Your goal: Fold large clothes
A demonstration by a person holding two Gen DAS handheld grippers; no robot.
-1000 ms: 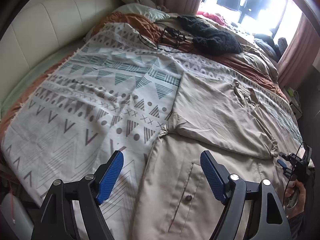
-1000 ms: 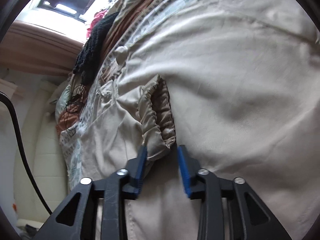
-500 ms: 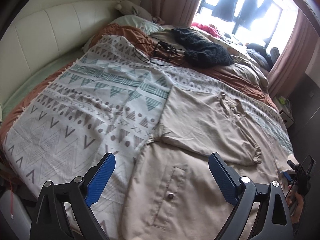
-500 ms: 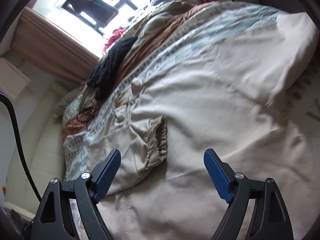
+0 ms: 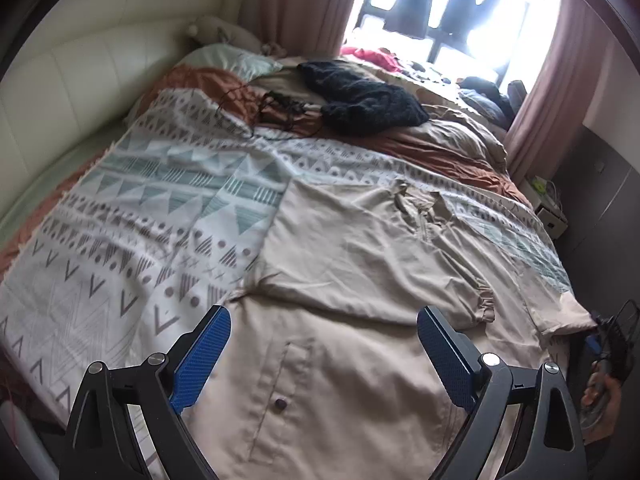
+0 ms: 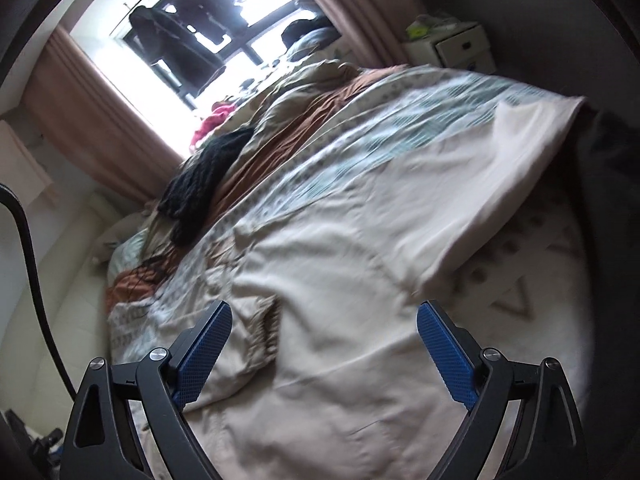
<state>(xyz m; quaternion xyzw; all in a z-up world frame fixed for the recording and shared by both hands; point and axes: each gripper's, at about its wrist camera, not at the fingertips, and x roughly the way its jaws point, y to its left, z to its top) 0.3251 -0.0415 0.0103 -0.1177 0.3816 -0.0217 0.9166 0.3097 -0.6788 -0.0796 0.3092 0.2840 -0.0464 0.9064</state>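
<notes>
The beige jacket point(image 5: 360, 288) lies spread flat on the patterned blanket point(image 5: 132, 216) that covers the bed, one sleeve folded across its body so that the gathered cuff point(image 5: 486, 306) rests near the right edge. The right gripper point(image 6: 324, 344) has released that cuff: one second ago its blue pads pinched the elastic, and its jaws have just been opening to full spread, with nothing between them. It now stands higher and farther back, so more of the bed and the window point(image 6: 200, 32) fall in its view. The left gripper point(image 5: 324, 344) is likewise spread wide and empty above the jacket's buttoned pocket point(image 5: 278, 402); its jaws widened slightly and it has drawn back. The jacket itself has not shifted.
</notes>
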